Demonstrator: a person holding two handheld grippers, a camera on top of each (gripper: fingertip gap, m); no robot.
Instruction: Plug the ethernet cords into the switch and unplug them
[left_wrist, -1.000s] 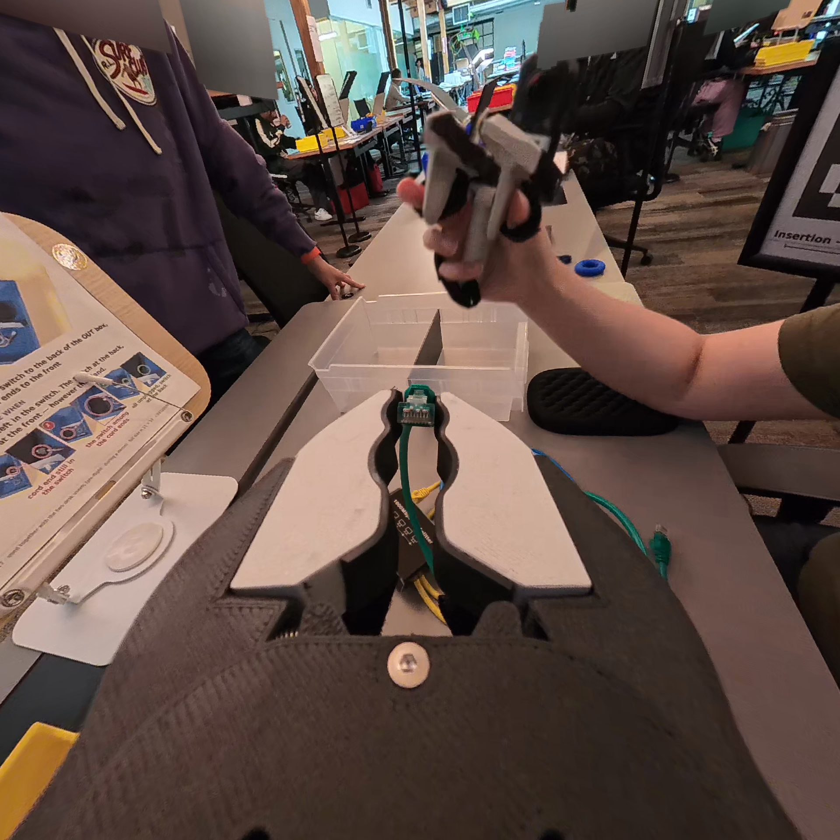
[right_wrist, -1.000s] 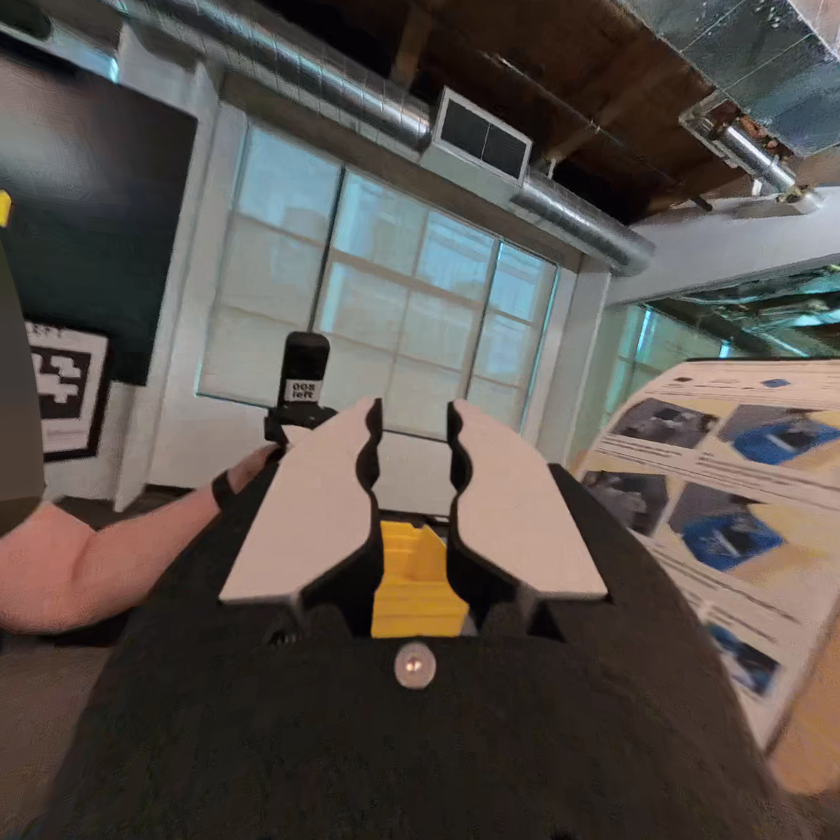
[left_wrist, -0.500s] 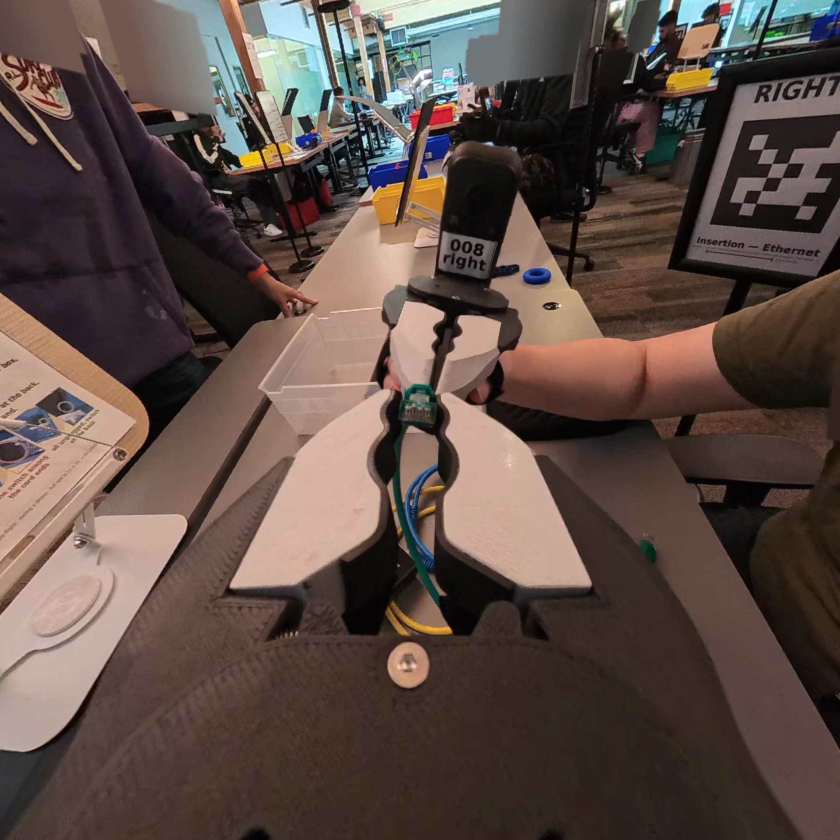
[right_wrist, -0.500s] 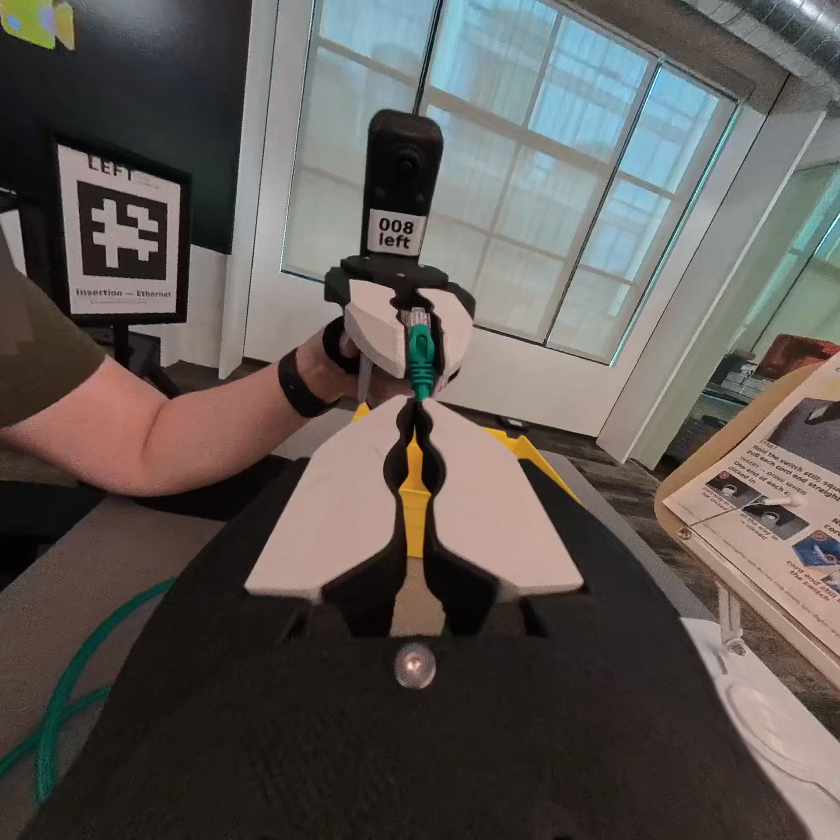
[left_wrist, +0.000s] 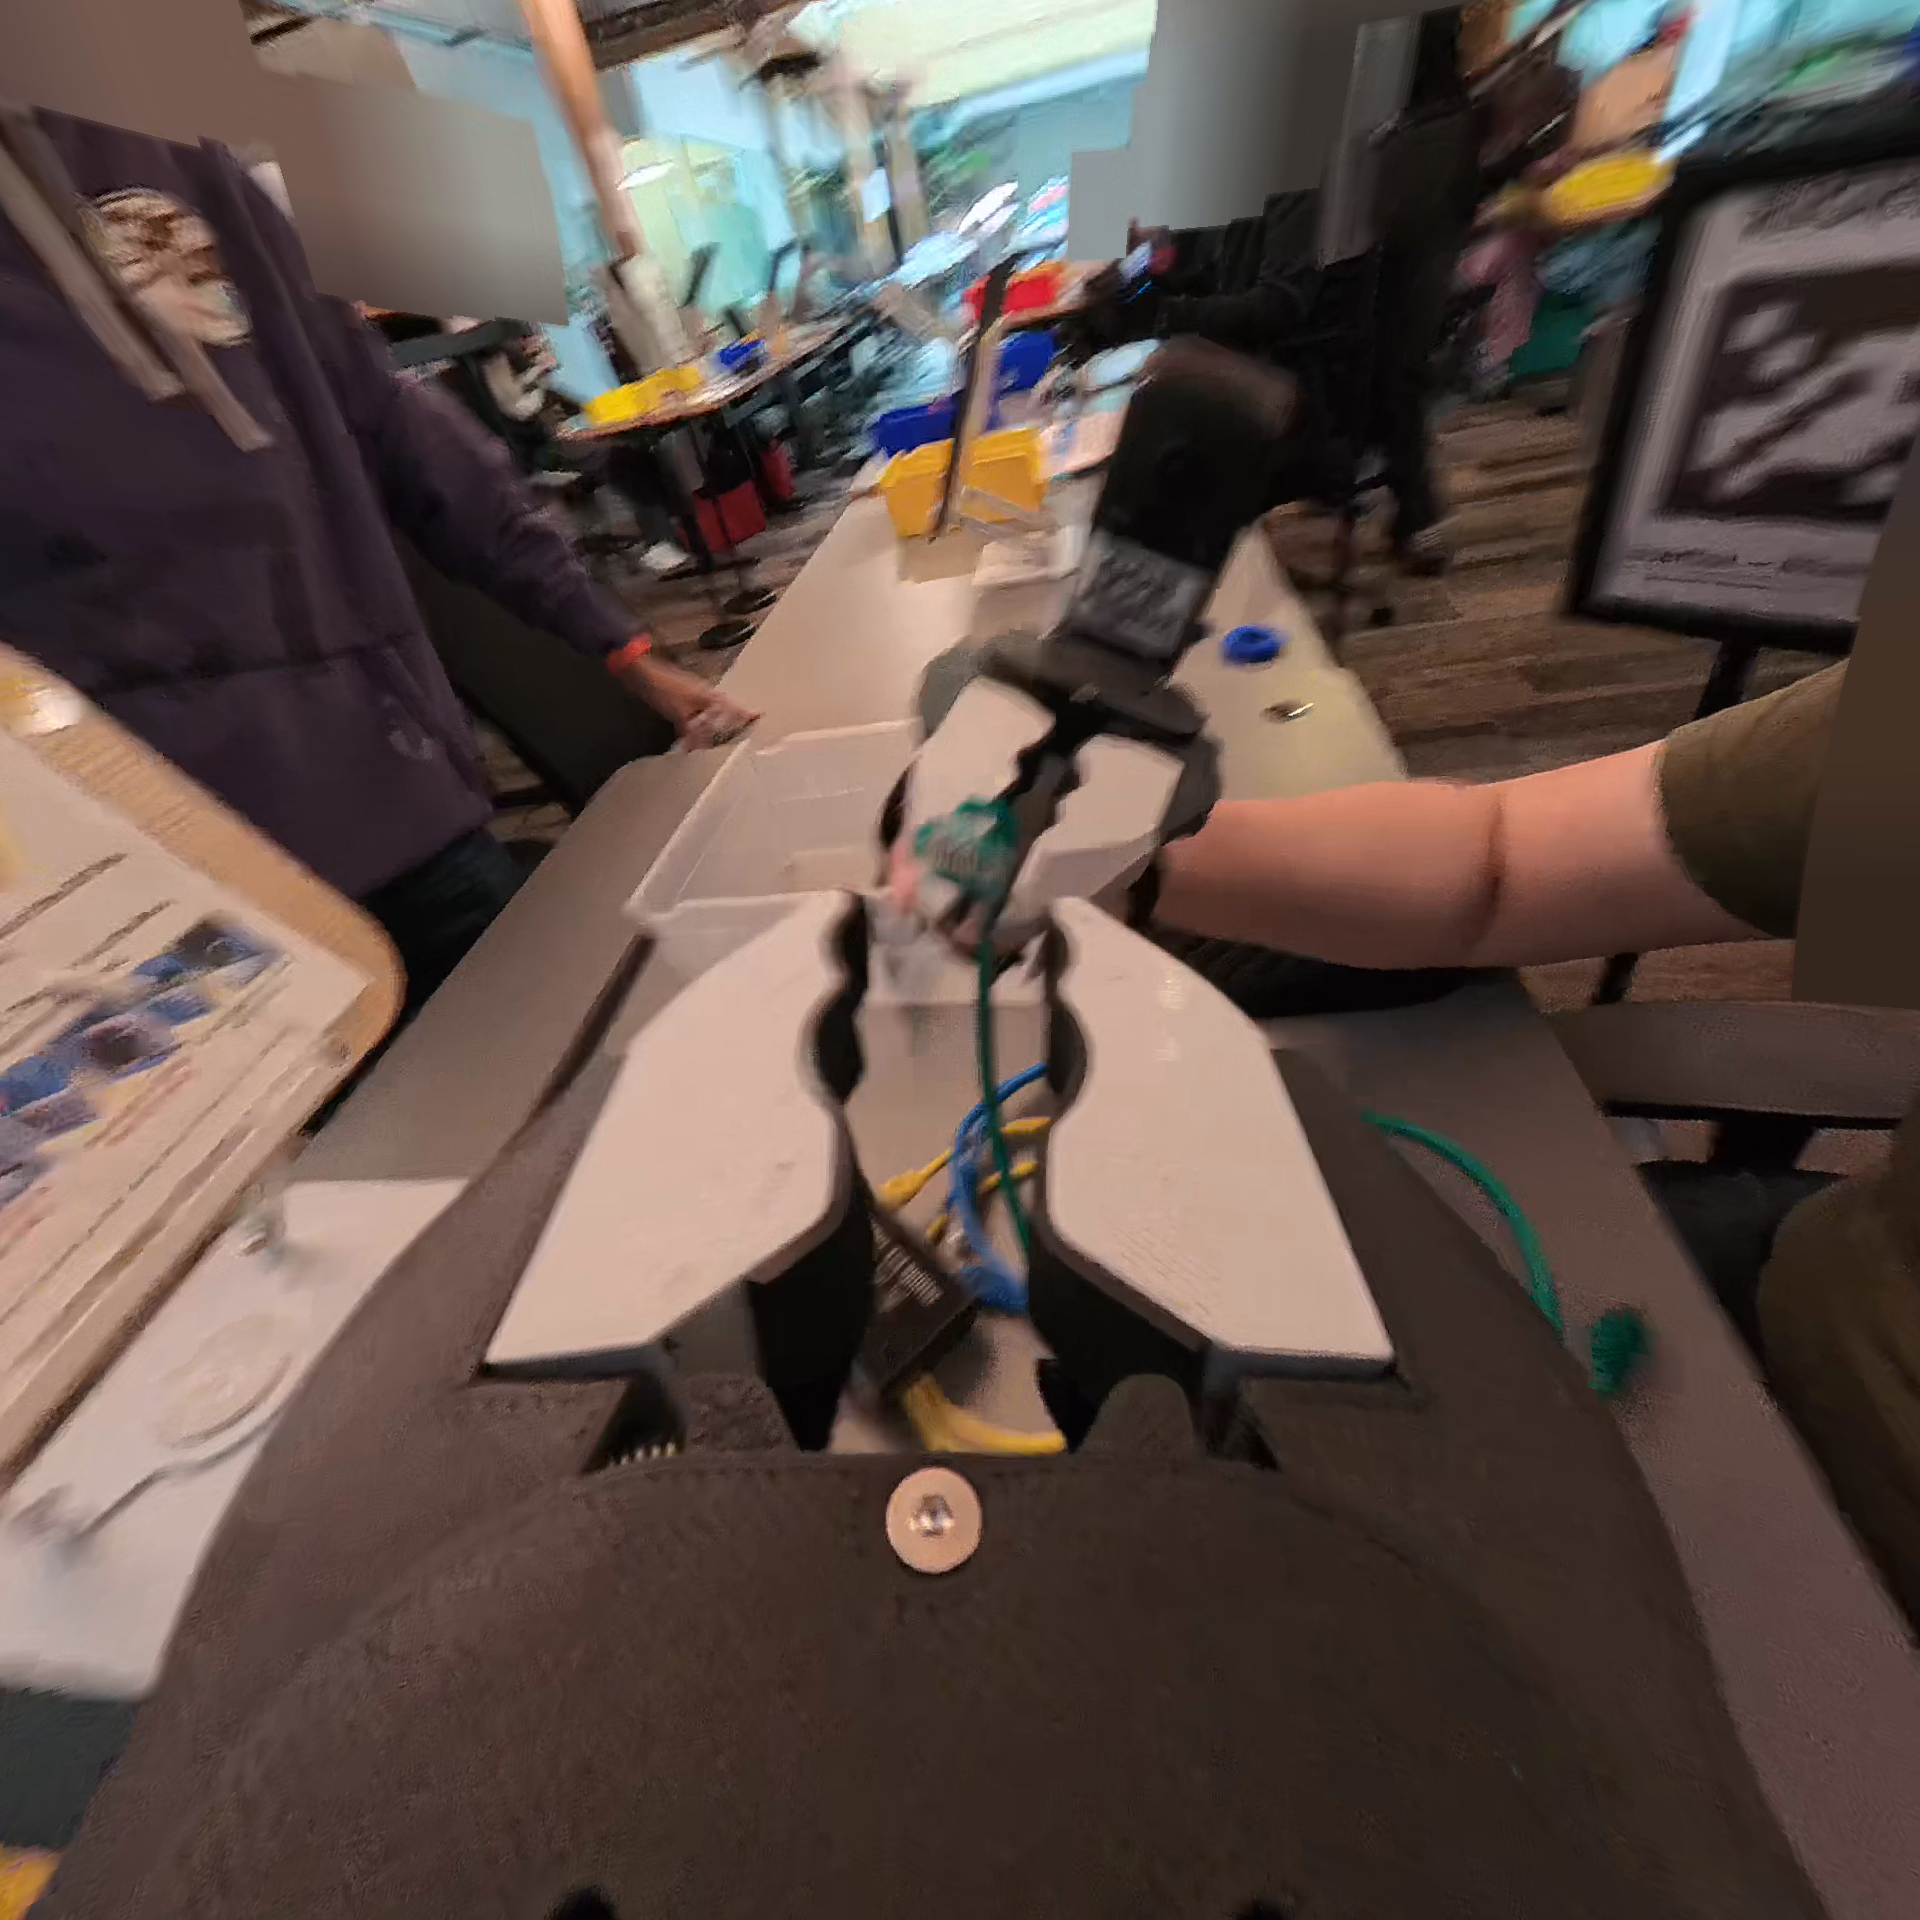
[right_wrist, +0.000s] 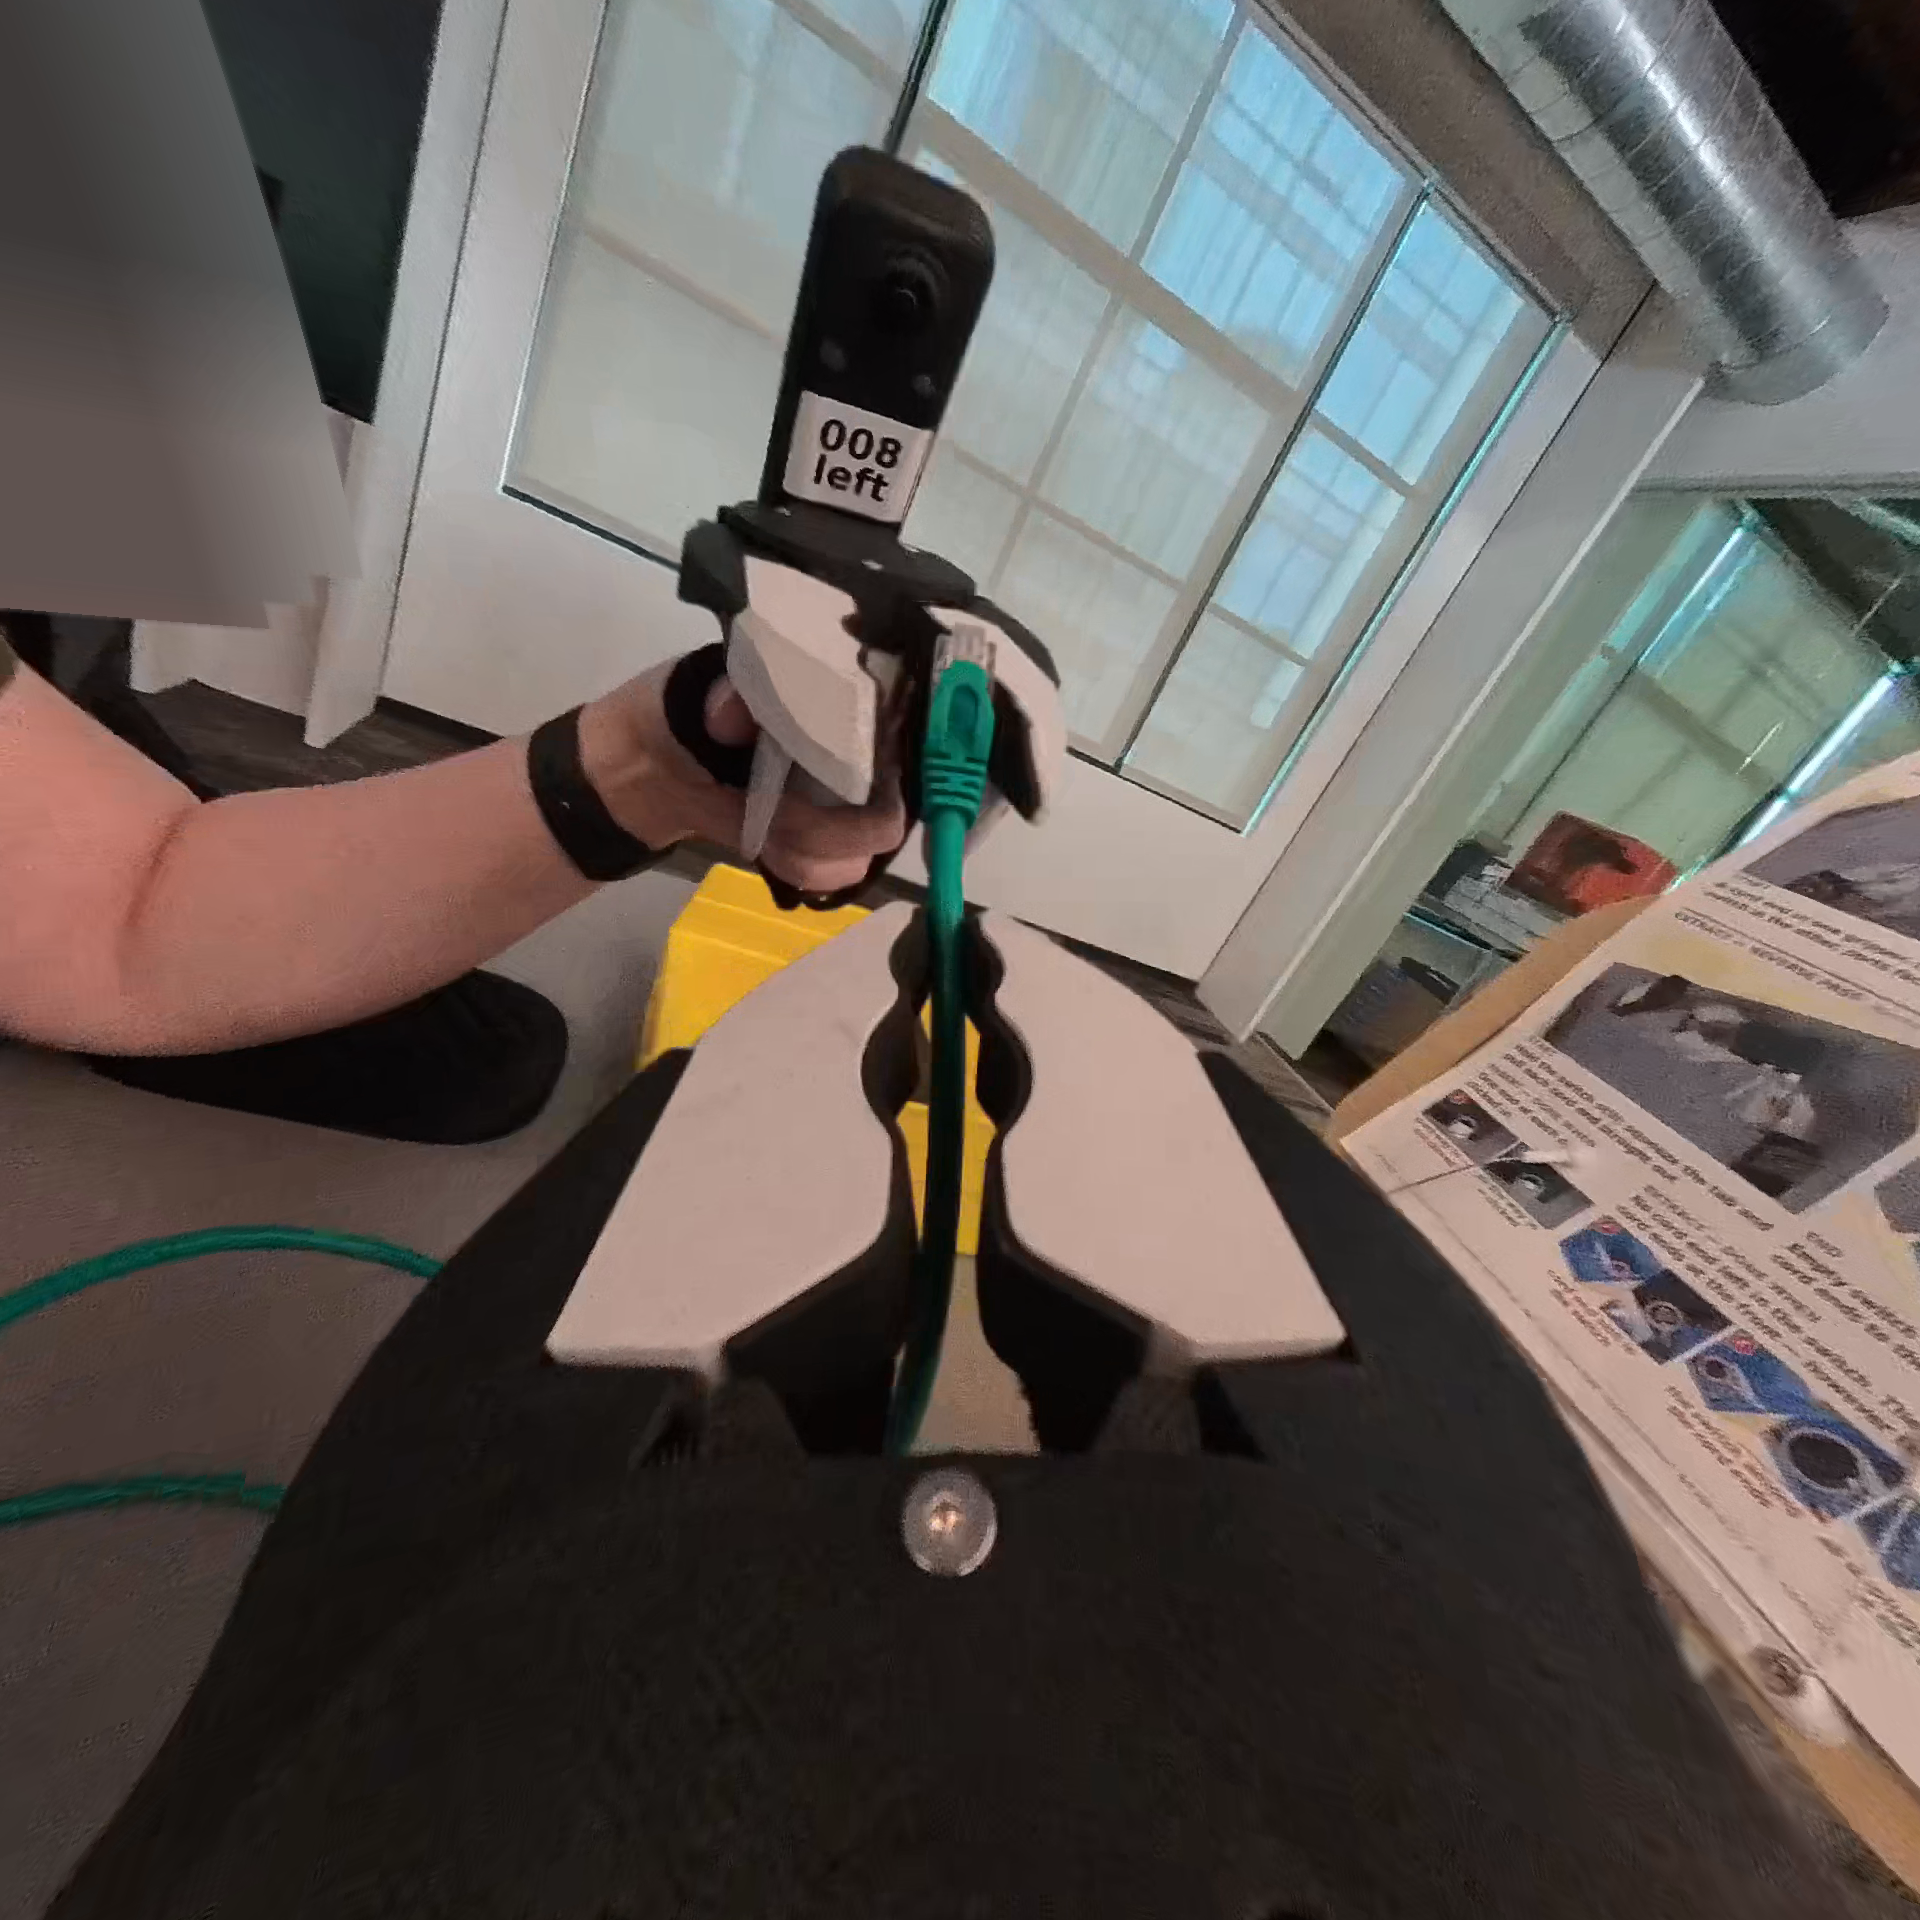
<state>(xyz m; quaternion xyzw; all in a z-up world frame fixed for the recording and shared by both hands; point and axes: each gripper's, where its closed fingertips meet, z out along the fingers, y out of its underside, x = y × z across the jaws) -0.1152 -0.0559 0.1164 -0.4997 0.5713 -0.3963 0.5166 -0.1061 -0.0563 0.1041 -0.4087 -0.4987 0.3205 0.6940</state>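
Observation:
A green ethernet cord (right_wrist: 943, 1091) runs up between the fingers of my right gripper (right_wrist: 945, 920), which is shut on it just below its plug (right_wrist: 961, 717). My left gripper (left_wrist: 951, 914) is open. The plug (left_wrist: 966, 847) sits just past its fingertips, blurred, in front of the right gripper (left_wrist: 1039, 810). In the right wrist view the left gripper (right_wrist: 914, 717) faces me with the plug between its spread fingers. The black switch (left_wrist: 914, 1299) lies on the table below, with yellow and blue cords at it. The green cord's other plug (left_wrist: 1616, 1351) lies loose at the right.
A clear plastic bin (left_wrist: 790, 831) stands behind the grippers. An instruction board (left_wrist: 156, 987) stands at the left, also in the right wrist view (right_wrist: 1662, 1195). There is a yellow bin (right_wrist: 727, 966), a black wrist rest (right_wrist: 364, 1070) and a person in a purple hoodie (left_wrist: 208, 571). The grippers are tip to tip, or close to it.
The right gripper came down in front of the left one and shut on the green cord below the plug. The left gripper opened and let the plug go.

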